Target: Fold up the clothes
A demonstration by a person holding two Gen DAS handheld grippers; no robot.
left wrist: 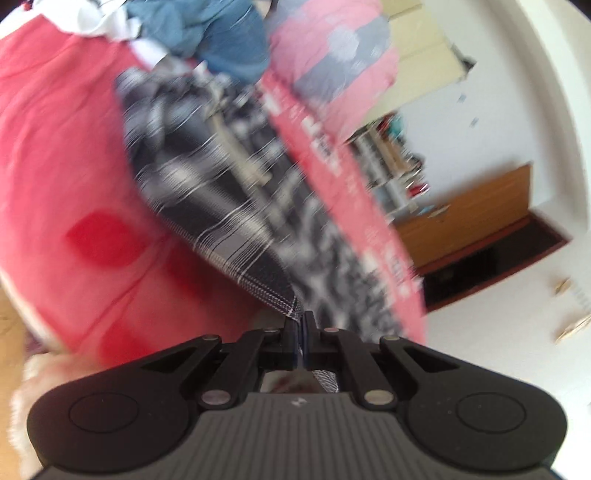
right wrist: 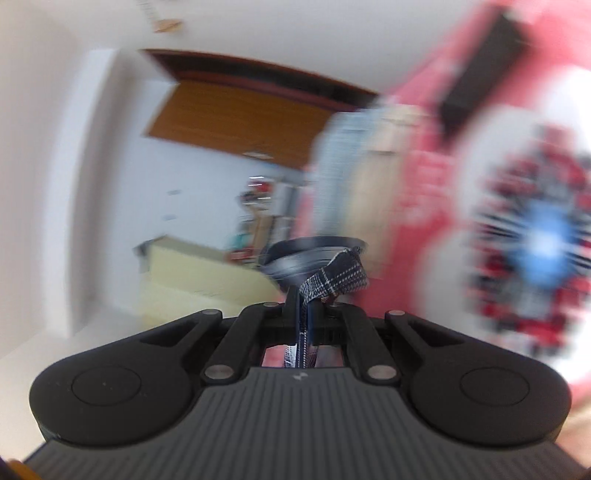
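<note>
A dark plaid garment point(left wrist: 207, 192) with white lines stretches away from my left gripper point(left wrist: 300, 321), which is shut on its hemmed corner. The cloth hangs over a red bedspread point(left wrist: 55, 155). In the right wrist view my right gripper point(right wrist: 308, 308) is shut on another corner of the same plaid garment point(right wrist: 340, 278), a short flap of which sticks out past the fingers. Both views are blurred by motion.
A pile of clothes lies at the far end of the bed: a blue piece point(left wrist: 214, 33) and a pink and grey piece point(left wrist: 340, 59). A wooden door point(right wrist: 236, 118), shelves point(left wrist: 391, 166) and white walls stand beyond. A white and red patterned fabric point(right wrist: 535, 236) fills the right.
</note>
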